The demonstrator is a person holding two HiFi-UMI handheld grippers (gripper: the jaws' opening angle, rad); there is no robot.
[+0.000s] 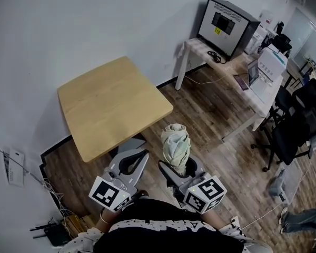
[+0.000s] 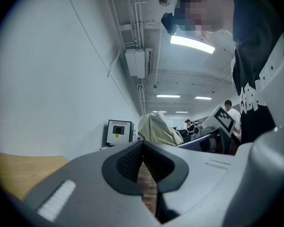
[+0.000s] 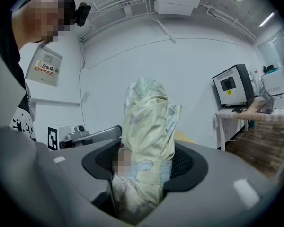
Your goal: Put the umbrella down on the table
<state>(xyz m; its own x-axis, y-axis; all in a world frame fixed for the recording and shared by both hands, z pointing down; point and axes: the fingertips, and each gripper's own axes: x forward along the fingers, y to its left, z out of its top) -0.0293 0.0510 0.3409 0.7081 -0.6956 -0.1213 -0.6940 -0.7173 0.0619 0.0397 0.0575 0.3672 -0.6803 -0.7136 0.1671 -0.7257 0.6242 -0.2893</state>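
Observation:
A folded pale yellow-green umbrella (image 1: 176, 145) stands upright in my right gripper (image 1: 175, 168), whose jaws are shut on its lower part; in the right gripper view the umbrella (image 3: 146, 141) fills the gap between the jaws. My left gripper (image 1: 131, 162) hangs beside it to the left, jaws shut with nothing between them (image 2: 143, 148). The light wooden table (image 1: 111, 103) lies ahead and to the left, its top bare. Both grippers are held over the floor, short of the table's near edge.
A white desk (image 1: 237, 83) with a boxy grey machine (image 1: 225, 21), a laptop and a printer stands at the right. Black office chairs (image 1: 297, 128) are beyond it. A white wall runs behind the table. Cables and a router lie at bottom left (image 1: 52, 231).

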